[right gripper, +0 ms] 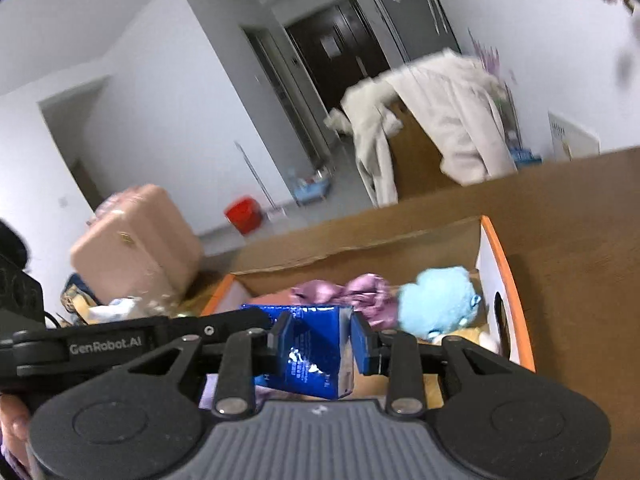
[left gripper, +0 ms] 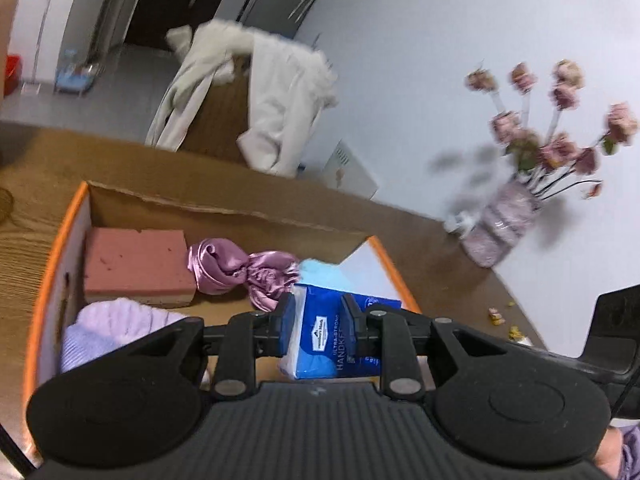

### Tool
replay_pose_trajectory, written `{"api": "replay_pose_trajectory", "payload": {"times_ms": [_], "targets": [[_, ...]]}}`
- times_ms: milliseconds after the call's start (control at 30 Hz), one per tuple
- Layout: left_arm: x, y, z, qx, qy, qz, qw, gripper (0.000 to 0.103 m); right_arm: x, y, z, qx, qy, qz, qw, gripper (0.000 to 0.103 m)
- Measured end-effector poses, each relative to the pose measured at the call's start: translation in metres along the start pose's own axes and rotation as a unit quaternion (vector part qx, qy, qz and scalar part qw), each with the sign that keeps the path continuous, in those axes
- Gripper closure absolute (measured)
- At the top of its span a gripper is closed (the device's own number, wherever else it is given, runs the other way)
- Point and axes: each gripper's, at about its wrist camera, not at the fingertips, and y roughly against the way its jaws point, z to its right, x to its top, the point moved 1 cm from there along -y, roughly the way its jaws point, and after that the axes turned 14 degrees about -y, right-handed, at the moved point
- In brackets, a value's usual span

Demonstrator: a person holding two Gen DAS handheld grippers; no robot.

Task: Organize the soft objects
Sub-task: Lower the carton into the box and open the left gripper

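A blue handkerchief tissue pack (left gripper: 320, 340) is held between both grippers above an orange-edged cardboard box (left gripper: 52, 248). My left gripper (left gripper: 318, 330) is shut on one end of the pack. My right gripper (right gripper: 318, 344) is shut on the pack's other end (right gripper: 316, 352). Inside the box lie a pink sponge block (left gripper: 136, 266), a purple satin cloth (left gripper: 240, 272), a light blue plush toy (right gripper: 440, 304) and a lilac knitted cloth (left gripper: 112, 324).
The box stands on a wooden table (left gripper: 432, 248). A vase of pink flowers (left gripper: 500, 220) stands at the table's right by the wall. A white coat hangs over a chair (left gripper: 280, 92) behind the table. A pink suitcase (right gripper: 136, 244) stands on the left.
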Motion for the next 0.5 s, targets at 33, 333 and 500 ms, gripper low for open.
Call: {"api": "replay_pose_trajectory", "payload": {"times_ms": [33,333,500], "targets": [[0.001,-0.012,-0.001,0.003,0.001,-0.012,0.9999,0.078,0.002,-0.008,0.004,-0.01,0.002,-0.009,1.0,0.072],[-0.021,-0.073,0.001,0.034,0.005,-0.092,0.9951,0.074,-0.007,-0.036,0.035,-0.074,0.01,-0.042,0.996,0.078],[-0.019,-0.041,0.005,0.031,-0.02,-0.063,0.9973,0.063,-0.004,-0.007,0.018,-0.074,0.047,0.008,0.996,0.058]]}}
